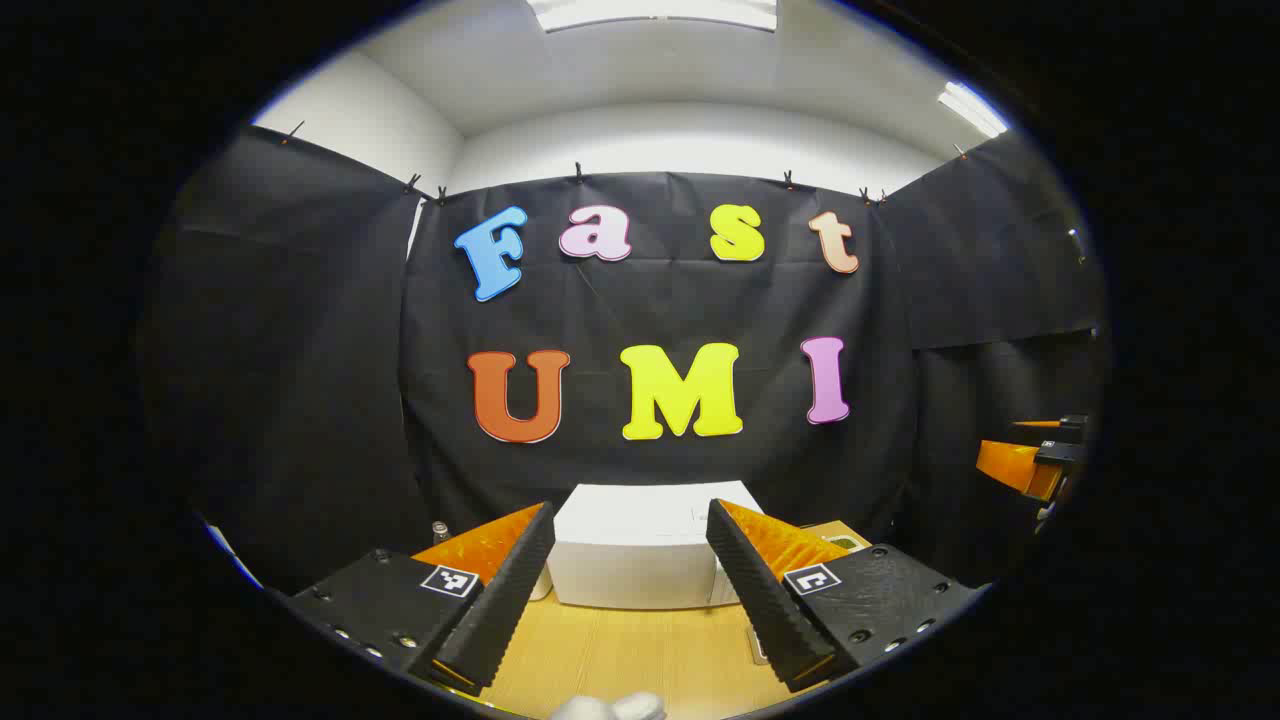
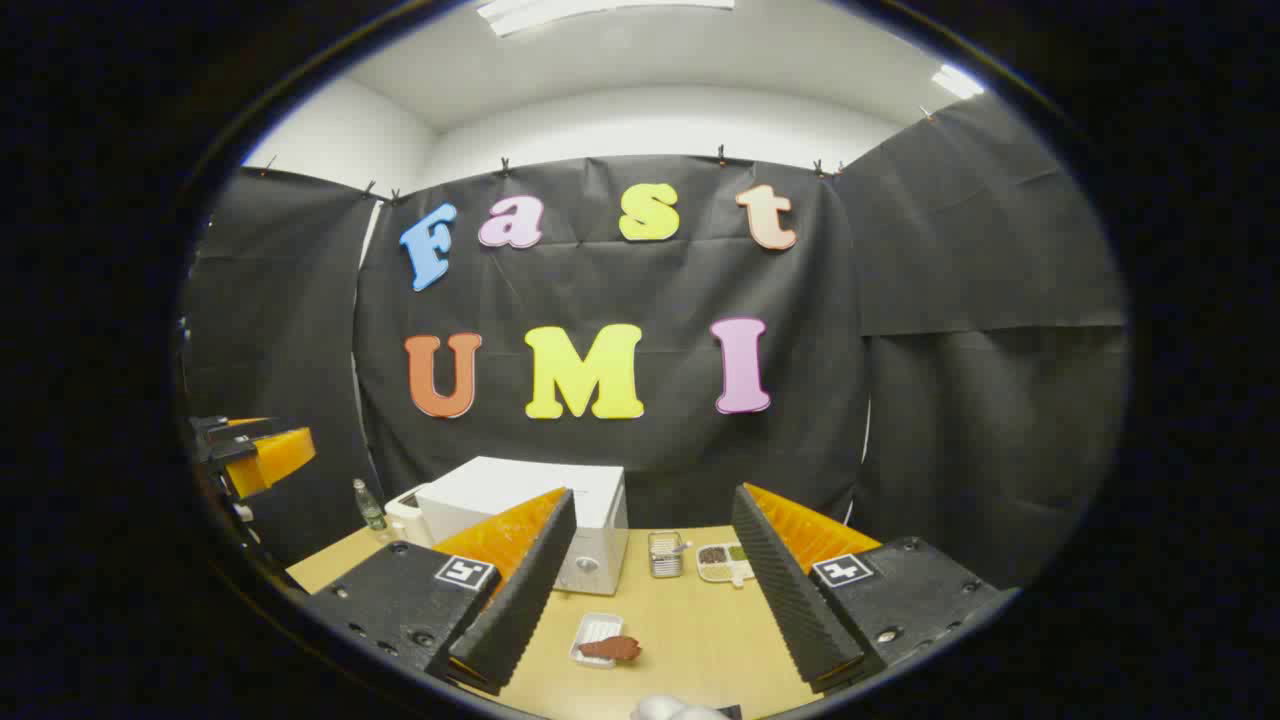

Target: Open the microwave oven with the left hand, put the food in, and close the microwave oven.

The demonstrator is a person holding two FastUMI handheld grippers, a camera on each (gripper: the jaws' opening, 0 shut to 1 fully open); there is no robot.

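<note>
A white microwave oven sits shut at the far left of a wooden table, against the booth's black wall. The food — a brown piece on a small white tray — lies near, right of the oven, with a metal tin and a divided dish farther back. The left gripper and right gripper both hover above the table with fingers spread wide, holding nothing.

A bottle stands near the desk's left edge. Toward the back edge, a tin sits just beside a divided tray.
</note>
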